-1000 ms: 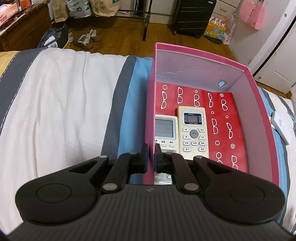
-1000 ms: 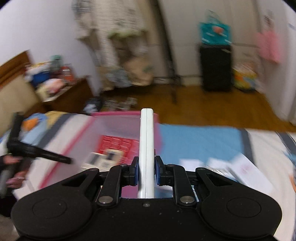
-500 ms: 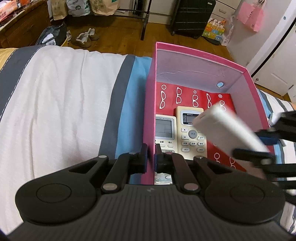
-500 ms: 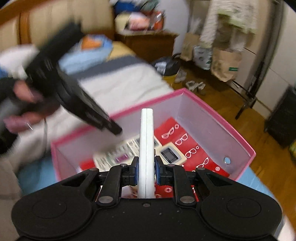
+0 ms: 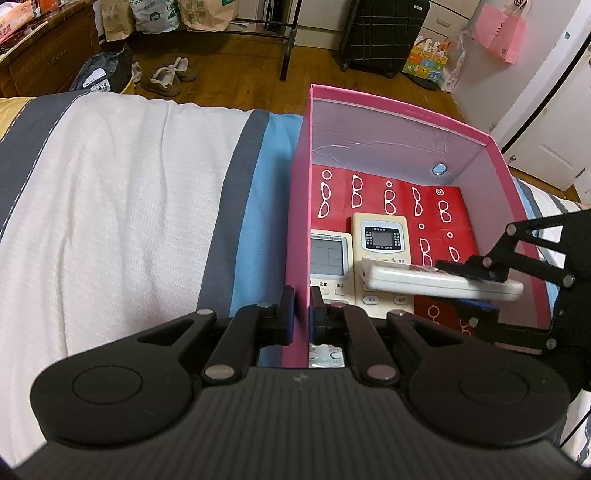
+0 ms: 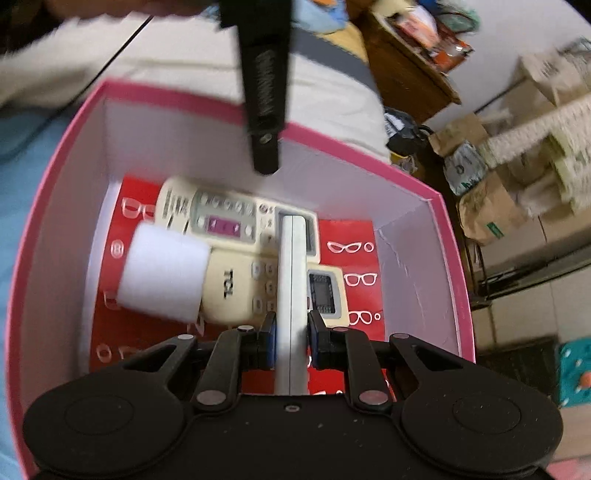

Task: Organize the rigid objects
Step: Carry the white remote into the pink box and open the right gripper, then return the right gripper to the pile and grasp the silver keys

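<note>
A pink box with a red, glasses-printed floor stands on the bed. My left gripper is shut on its left wall. Two cream remotes lie side by side inside. My right gripper reaches in from the right, shut on a white remote held just above them. In the right wrist view this white remote stands edge-on between the pads of the right gripper, over the box's cream remotes. A finger of my left gripper shows at the far wall.
A blurred white roll-shaped thing lies in the box beside the remotes. The bed cover is white with grey and blue stripes. Beyond the bed are a wooden floor, shoes, paper bags and a black suitcase.
My right gripper has swung in over the box and come down into it, rolling so the white remote turned. The left gripper has kept still on the wall.
</note>
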Motion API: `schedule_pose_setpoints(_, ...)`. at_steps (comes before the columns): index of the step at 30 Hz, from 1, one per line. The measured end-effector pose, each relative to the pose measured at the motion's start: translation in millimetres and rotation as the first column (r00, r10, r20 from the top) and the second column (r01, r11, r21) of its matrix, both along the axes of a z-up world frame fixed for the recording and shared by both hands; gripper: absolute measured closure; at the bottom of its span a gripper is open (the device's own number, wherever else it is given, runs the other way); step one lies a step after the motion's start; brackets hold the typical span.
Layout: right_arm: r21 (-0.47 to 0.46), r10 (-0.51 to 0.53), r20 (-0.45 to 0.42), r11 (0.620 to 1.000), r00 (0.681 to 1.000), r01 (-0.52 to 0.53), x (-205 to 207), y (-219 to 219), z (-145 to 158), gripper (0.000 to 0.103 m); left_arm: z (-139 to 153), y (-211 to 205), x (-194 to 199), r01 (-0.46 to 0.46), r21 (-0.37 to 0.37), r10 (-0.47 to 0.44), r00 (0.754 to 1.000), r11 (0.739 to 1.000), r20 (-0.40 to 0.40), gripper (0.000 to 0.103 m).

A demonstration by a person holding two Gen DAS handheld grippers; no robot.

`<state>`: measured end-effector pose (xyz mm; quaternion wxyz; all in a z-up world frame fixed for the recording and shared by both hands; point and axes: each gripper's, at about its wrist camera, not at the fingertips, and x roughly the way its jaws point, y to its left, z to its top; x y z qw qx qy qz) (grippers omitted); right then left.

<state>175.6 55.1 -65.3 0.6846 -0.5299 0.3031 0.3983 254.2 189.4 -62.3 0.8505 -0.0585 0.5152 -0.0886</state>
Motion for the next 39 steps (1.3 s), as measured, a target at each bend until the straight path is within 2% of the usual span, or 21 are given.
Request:
schedule_pose_setpoints(4, -0.048, 0.070, 0.050, 0.997, 0.996, -0.068, 1, -1, -8, 0.083, 1, -1, -1, 0.001, 0.003, -0.001, 1.000, 1.000, 0.000, 0.097)
schedule_pose_setpoints(14, -0.018, 0.090, 0.018, 0.996, 0.996, -0.090, 1, -4, -10, 0.081, 4, -9, -3, 0.022, 0.046, -0.023, 1.000, 0.999, 0.017, 0.097)
schedule_pose_setpoints(17, -0.026, 0.114, 0.010, 0.993, 0.993, -0.113, 0, -3, -13, 0.076, 4, -8, -2, 0.019, 0.034, -0.019, 1.000, 0.999, 0.014, 0.097)
schedule_pose_setpoints(20, -0.017, 0.129, -0.075, 0.991, 0.989, -0.131, -6, -3, -10, 0.065, 5, -5, -1, 0.016, 0.020, -0.016, 1.000, 1.000, 0.009, 0.097)
schedule_pose_setpoints(22, 0.013, 0.109, -0.114, 0.994, 0.987, -0.109, -8, -4, -5, 0.065, 5, -3, 0, 0.016, 0.016, -0.016, 1.000, 1.000, 0.009, 0.097)
schedule_pose_setpoints(24, 0.090, 0.039, -0.146, 0.996, 0.988, -0.026, -3, -9, 7, 0.065, 5, -1, 0, 0.017, 0.013, -0.017, 1.000, 1.000, 0.009, 0.097)
schedule_pose_setpoints(26, 0.182, -0.058, -0.180, 0.979, 0.982, 0.091, 7, -16, 25, 0.064, 5, -1, 0, 0.017, 0.014, -0.017, 1.000, 1.000, 0.009, 0.097)
schedule_pose_setpoints(28, 0.283, -0.150, -0.221, 0.936, 0.964, 0.211, 15, -28, 45, 0.062, 4, -1, 0, 0.016, 0.013, -0.016, 1.000, 1.000, 0.009, 0.097)
schedule_pose_setpoints(29, 0.336, -0.194, -0.246, 0.902, 0.950, 0.271, 18, -37, 57, 0.062, 5, -1, 0, 0.014, 0.011, -0.015, 1.000, 1.000, 0.008, 0.097)
schedule_pose_setpoints(31, 0.390, -0.270, -0.278, 0.845, 0.922, 0.365, 22, -52, 74, 0.062, 5, -1, -1, 0.016, 0.012, -0.017, 1.000, 1.000, 0.008, 0.097)
schedule_pose_setpoints(33, 0.404, -0.384, -0.301, 0.778, 0.873, 0.481, 30, -67, 89, 0.063, 6, -1, -2, 0.018, 0.014, -0.018, 1.000, 1.000, 0.012, 0.097)
schedule_pose_setpoints(37, 0.427, -0.493, -0.467, 0.601, 0.734, 0.675, 46, -111, 109, 0.063, 6, -1, -2, 0.016, 0.013, -0.017, 1.000, 1.000, 0.013, 0.097)
schedule_pose_setpoints(39, 0.447, -0.525, -0.483, 0.540, 0.700, 0.713, 45, -130, 110, 0.062, 6, 0, -2, -0.004, 0.000, 0.004, 1.000, 1.000, 0.006, 0.097)
